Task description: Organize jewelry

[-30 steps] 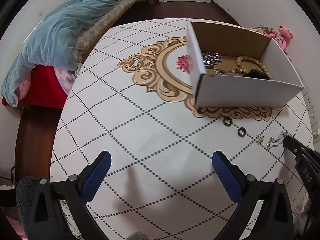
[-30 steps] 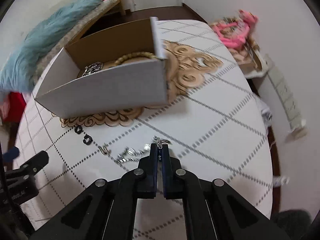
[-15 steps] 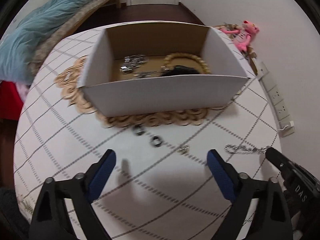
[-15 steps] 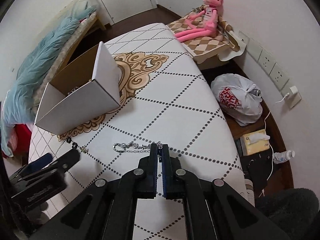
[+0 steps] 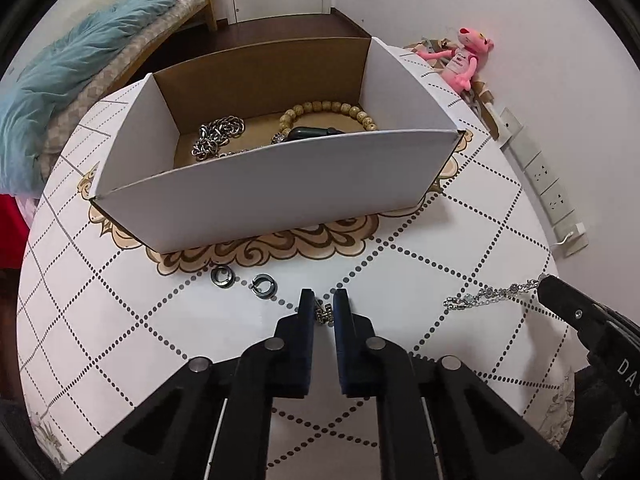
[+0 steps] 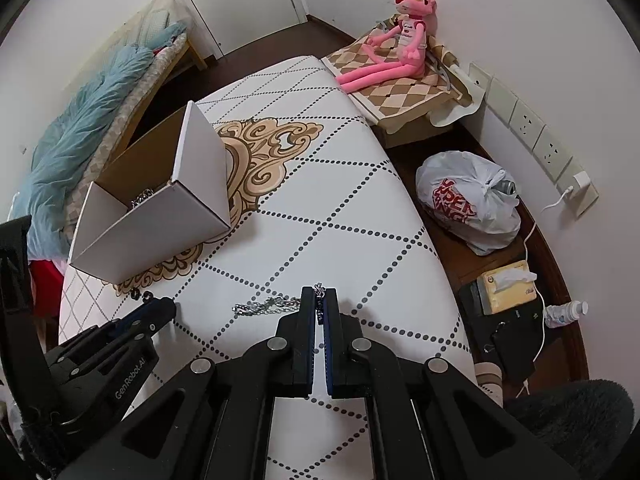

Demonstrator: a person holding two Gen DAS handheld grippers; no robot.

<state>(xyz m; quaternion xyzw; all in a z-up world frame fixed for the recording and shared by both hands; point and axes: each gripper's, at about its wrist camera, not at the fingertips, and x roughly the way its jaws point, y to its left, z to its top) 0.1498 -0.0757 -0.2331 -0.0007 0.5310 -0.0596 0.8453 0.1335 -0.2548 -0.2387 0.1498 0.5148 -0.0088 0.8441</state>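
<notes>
A white cardboard box (image 5: 280,196) stands on the patterned table and holds a steel chain (image 5: 218,136), a wooden bead bracelet (image 5: 328,110) and a dark item. My left gripper (image 5: 323,310) is shut on a small metal earring (image 5: 323,314) at the table surface, just right of two dark rings (image 5: 219,276) (image 5: 263,282). My right gripper (image 6: 319,300) is shut on one end of a silver chain (image 6: 266,305); the chain also shows in the left wrist view (image 5: 486,295), trailing on the table. The box also shows in the right wrist view (image 6: 160,224).
The table (image 6: 320,208) edge falls away on the right to a floor with a white plastic bag (image 6: 468,200), a tissue box (image 6: 506,286) and a bottle. A pink plush toy (image 6: 396,52) sits at the back. A bed with a blue blanket (image 5: 76,68) lies left.
My left gripper went from wide open to shut on the small earring and moved closer to the box. My right gripper stayed shut on the chain, drawing it right.
</notes>
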